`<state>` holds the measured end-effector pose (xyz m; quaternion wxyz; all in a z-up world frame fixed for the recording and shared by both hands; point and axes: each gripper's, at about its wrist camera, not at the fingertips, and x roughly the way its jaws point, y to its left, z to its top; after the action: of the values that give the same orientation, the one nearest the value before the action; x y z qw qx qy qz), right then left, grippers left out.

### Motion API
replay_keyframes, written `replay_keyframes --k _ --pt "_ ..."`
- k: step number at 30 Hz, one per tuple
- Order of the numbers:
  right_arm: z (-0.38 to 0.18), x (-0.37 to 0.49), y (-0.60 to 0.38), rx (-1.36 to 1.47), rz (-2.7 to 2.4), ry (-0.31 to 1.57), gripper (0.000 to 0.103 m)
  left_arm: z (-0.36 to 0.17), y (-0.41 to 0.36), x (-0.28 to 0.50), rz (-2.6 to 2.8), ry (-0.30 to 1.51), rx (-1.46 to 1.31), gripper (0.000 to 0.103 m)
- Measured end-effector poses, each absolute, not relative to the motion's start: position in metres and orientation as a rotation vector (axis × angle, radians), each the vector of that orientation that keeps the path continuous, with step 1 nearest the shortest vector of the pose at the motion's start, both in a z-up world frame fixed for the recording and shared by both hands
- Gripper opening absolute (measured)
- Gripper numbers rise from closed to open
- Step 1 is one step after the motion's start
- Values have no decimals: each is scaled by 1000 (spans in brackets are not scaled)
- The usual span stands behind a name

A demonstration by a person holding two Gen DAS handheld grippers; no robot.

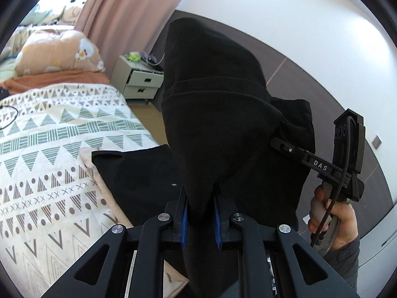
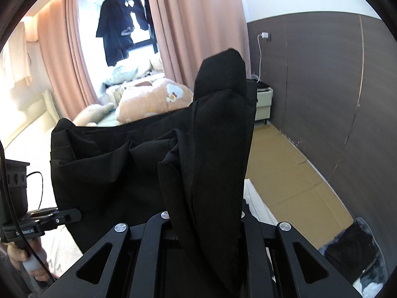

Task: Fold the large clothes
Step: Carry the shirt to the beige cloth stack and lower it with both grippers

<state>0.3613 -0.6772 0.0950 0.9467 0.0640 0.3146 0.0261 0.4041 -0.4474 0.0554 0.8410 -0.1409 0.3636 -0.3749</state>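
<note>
I had the left hand-held gripper (image 1: 200, 219) clamped on a bunched fold of the black garment (image 1: 218, 114), its blue pads (image 1: 184, 219) pressing the cloth from both sides. From my left wrist view the fabric rose in a tall hump in front of the lens, while a lower part of it lay on the patterned bedspread (image 1: 49, 149) at the bed's edge. The right hand-held gripper (image 1: 275, 142) showed off to the side with its tip buried in the same garment, my hand (image 1: 335, 223) wrapped around its grip. In the right wrist view the right hand-held gripper (image 2: 207, 226) was closed on a thick, upright twist of black cloth, and the rest of the garment hung stretched across to the left one (image 2: 67, 214). Beyond stood pink curtains (image 2: 193, 24), a white nightstand (image 1: 139, 82) and dark clothes on hangers (image 2: 116, 37) at the window.
</note>
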Motion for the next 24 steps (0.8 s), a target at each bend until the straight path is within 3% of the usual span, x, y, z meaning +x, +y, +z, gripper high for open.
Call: replay_keyframes --k 9,11,12,14,18,21,24 --pt "37 439 -690 123 -9 765 15 5 -447 475 -769 857 -319 18" --pt "19 456 -694 132 -75 802 21 -12 -449 492 -757 895 -329 20" --pt "9 464 -693 122 -109 814 36 -22 -451 501 -730 923 -320 22" --pt "-15 481 -701 96 -196 862 54 -39 -457 515 -652 981 -264 29" --pt "-40 465 -720 58 -304 943 55 -62 -449 525 -662 1028 -282 43" --pt "-32 427 -734 70 -335 934 55 -67 -432 524 -639 1003 -325 61" --pt "-24 378 -751 157 -384 910 55 -70 -426 517 -638 1003 -342 61"
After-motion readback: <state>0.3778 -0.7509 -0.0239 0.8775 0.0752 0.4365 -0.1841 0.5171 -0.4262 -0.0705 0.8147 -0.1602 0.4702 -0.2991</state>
